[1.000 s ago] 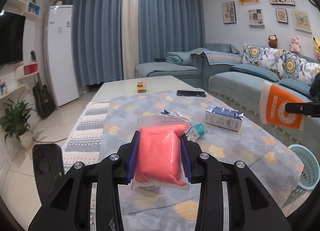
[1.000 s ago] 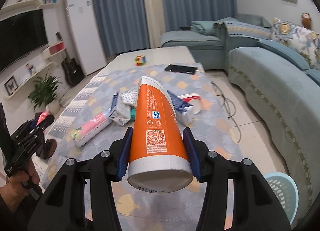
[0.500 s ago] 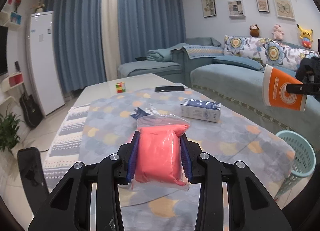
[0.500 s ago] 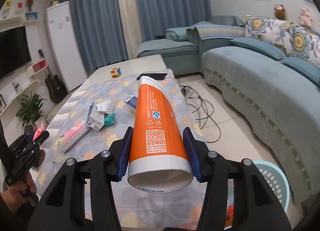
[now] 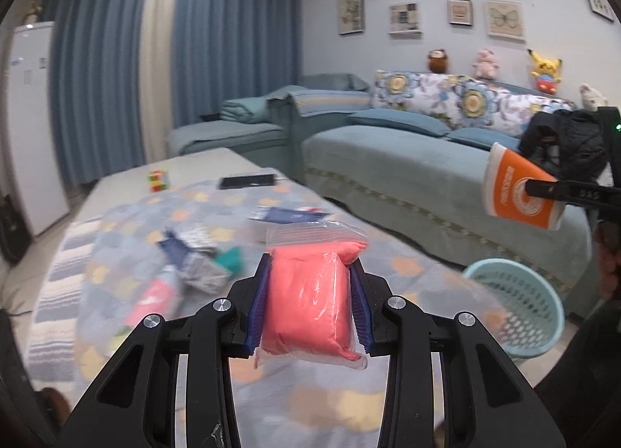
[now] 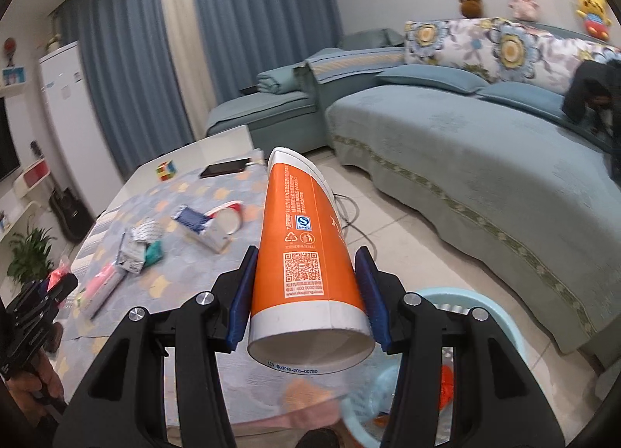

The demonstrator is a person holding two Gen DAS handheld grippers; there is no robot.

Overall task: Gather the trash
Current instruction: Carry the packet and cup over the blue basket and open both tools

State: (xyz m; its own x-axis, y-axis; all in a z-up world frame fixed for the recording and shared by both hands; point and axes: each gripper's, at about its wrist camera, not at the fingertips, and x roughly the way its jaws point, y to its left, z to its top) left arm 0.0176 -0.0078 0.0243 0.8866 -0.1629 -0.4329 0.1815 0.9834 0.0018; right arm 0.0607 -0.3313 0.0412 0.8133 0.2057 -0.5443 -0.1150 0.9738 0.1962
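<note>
Trash is being carried toward the basket, one piece in each gripper.

The left gripper (image 5: 310, 304) is pinching a pink packet in a clear bag (image 5: 310, 293) between its blue fingers (image 5: 259, 308), holding it over the counter (image 5: 407, 265); the right gripper (image 6: 306, 293) is clamping an orange paper cup (image 6: 302, 254) on its side, hanging just above the light blue basket (image 6: 500, 316), which is sitting on the floor between the counter and the sofa (image 6: 465, 161). Something orange is already lying inside the basket, so collection looks under way. Neither held piece is dropped in yet. Still waiting on the patterned cloth are a crumpled silver wrapper (image 6: 136, 242), a teal scrap (image 6: 153, 252), a pink tube-like packet (image 6: 103, 283) and a blue-and-white carton (image 6: 202, 225). The phone (image 6: 225, 168) and puzzle cube (image 6: 166, 170) probably are not trash.
</note>
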